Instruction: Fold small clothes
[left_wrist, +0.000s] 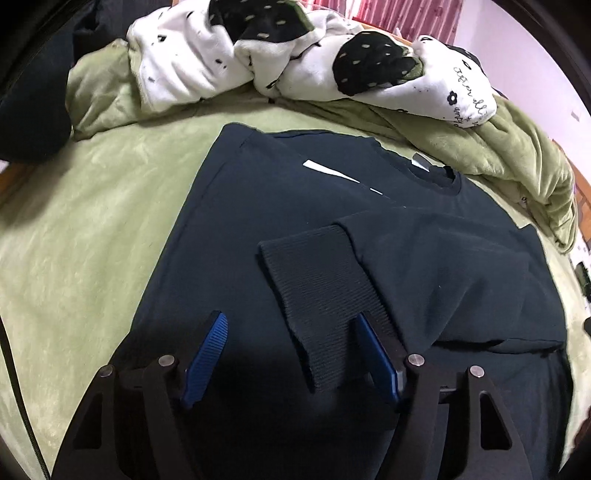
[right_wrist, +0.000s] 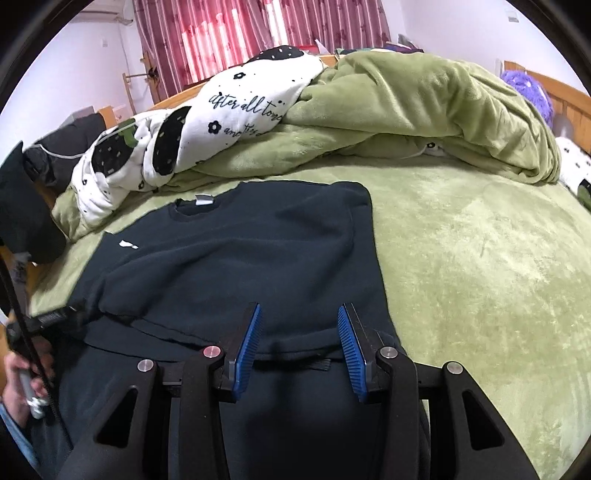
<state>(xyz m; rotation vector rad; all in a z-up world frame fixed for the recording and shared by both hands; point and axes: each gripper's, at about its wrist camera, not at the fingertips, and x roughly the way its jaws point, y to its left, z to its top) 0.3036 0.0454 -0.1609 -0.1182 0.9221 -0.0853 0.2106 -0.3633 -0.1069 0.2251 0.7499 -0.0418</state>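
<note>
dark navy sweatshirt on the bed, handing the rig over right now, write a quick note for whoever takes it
Left claw: open, holding nothing, low over the ribbed cuff of the folded-in sleeve.
Right claw: open, holding nothing, over the lower edge of the folded fabric.
The dark navy sweatshirt lies flat on the green plush blanket, collar towards the bunched white-and-black printed quilt.
Done: both sides appear folded in; one sleeve lies across the body.
Left: probably fold the bottom half up towards the collar, then smooth it.
</note>
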